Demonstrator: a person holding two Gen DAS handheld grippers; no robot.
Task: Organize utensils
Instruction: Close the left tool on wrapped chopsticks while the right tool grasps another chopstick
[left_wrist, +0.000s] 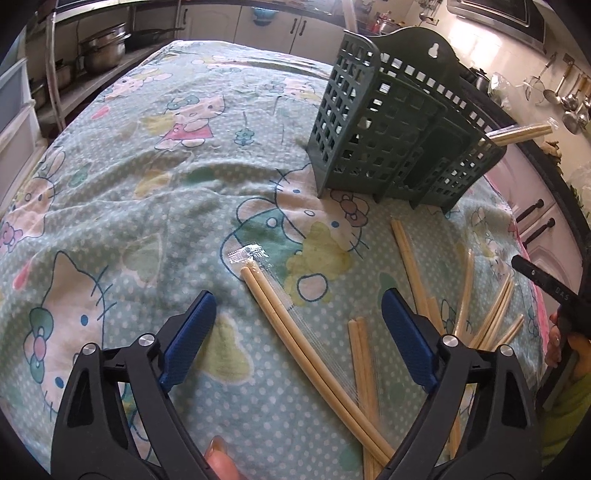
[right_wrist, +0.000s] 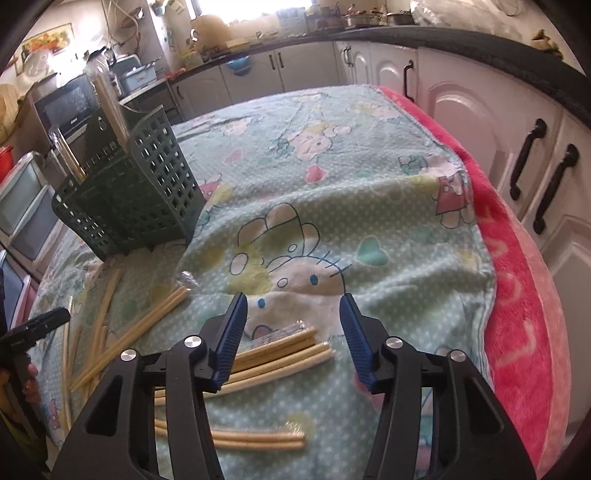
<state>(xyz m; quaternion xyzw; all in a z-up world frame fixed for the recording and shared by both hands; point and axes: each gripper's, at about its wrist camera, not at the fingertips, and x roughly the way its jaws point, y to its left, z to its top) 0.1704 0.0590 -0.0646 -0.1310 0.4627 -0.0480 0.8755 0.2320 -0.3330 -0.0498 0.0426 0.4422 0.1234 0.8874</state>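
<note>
While a few wrapped chopstick pairs (right_wrist: 110, 110) already stand in the green utensil caddy (left_wrist: 388, 136), most chopsticks (left_wrist: 317, 354) lie on the blanket (left_wrist: 147, 206) before it; left gripper (left_wrist: 299, 314) jaws wide, right gripper (right_wrist: 291, 325) jaws half-open, both empty.

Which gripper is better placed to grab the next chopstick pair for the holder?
Probably the left gripper: a wrapped chopstick pair lies between its open fingers. The right gripper hangs over another pair, farther from the green holder.
</note>
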